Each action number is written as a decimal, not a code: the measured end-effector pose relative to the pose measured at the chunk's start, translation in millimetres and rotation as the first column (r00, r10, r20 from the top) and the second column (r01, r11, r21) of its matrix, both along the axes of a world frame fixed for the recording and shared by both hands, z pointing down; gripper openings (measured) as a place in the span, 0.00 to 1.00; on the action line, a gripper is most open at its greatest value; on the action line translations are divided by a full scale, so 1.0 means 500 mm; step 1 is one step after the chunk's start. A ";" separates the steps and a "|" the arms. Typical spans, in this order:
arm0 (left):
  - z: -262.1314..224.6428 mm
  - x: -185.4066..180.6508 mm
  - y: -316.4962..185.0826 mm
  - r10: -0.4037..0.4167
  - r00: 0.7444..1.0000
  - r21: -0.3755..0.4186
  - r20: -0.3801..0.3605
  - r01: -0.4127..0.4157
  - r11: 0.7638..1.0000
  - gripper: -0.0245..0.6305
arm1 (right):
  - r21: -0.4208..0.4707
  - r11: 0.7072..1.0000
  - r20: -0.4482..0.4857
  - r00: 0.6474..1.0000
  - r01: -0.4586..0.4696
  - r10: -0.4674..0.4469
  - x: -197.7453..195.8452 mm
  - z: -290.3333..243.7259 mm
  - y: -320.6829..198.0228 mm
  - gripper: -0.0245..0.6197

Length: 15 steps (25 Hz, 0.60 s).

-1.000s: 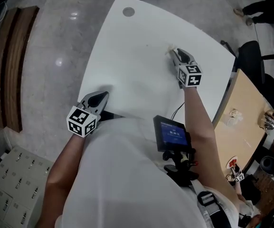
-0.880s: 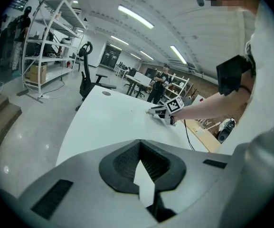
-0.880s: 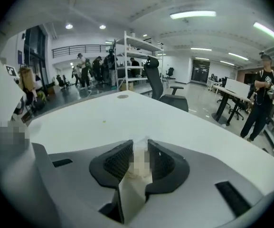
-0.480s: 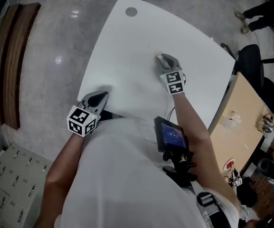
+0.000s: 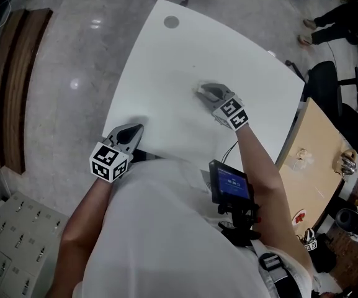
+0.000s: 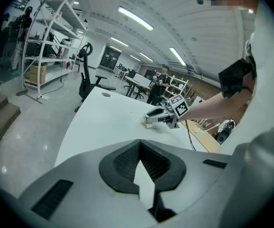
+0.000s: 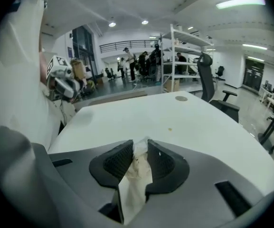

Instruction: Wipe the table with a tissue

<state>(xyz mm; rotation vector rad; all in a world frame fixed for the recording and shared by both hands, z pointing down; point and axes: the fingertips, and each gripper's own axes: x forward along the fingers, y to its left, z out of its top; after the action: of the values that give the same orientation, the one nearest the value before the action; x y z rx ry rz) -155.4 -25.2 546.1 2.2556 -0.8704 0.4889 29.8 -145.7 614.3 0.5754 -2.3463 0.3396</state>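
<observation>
The white table [image 5: 166, 67] fills the middle of the head view. My right gripper [image 5: 202, 92] rests on it near the centre, shut on a crumpled white tissue [image 5: 198, 89] that touches the tabletop. In the right gripper view the tissue [image 7: 136, 175] is pinched between the dark pads [image 7: 163, 163] and hangs down behind them. A small yellowish speck [image 7: 170, 128] lies on the table beyond the jaws. My left gripper [image 5: 136, 128] sits at the table's near left edge, shut and holding nothing. The left gripper view shows the right gripper [image 6: 148, 120] pressing the tissue [image 6: 146, 124] down.
A round cable hole [image 5: 171, 22] marks the table's far corner. A black office chair [image 5: 327, 79] and a wooden desk [image 5: 318, 160] with small items stand to the right. A screen device [image 5: 230, 182] hangs at my chest. Metal shelving [image 6: 46, 56] stands beyond the table.
My right gripper has slid left and nearer to me across the table with the tissue, rolling as it went. The left gripper has stayed put.
</observation>
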 end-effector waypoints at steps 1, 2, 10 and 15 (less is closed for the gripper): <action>0.000 -0.002 0.001 -0.003 1.000 -0.001 -0.001 0.003 1.000 0.04 | 0.015 0.998 0.025 0.998 -0.058 0.057 0.006 -0.011 -0.024 0.19; 0.001 -0.004 0.001 -0.005 1.000 -0.002 0.000 0.005 1.000 0.04 | 0.031 0.992 0.043 0.992 -0.123 0.121 0.015 -0.020 -0.054 0.19; 0.000 -0.020 0.015 -0.023 1.000 0.007 0.021 0.023 1.000 0.04 | 0.115 0.954 0.040 0.961 -0.277 0.274 0.001 -0.029 -0.193 0.19; 0.008 -0.044 0.019 -0.056 0.998 -0.004 0.031 0.056 0.998 0.04 | 0.129 0.979 -0.006 0.987 -0.159 0.161 -0.101 -0.003 -0.199 0.19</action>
<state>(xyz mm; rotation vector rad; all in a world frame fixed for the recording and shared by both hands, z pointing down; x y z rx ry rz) -177.6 -15.5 550.2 2.2183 -0.9440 0.5005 -21.0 -245.3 612.7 0.8290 -2.3232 0.2566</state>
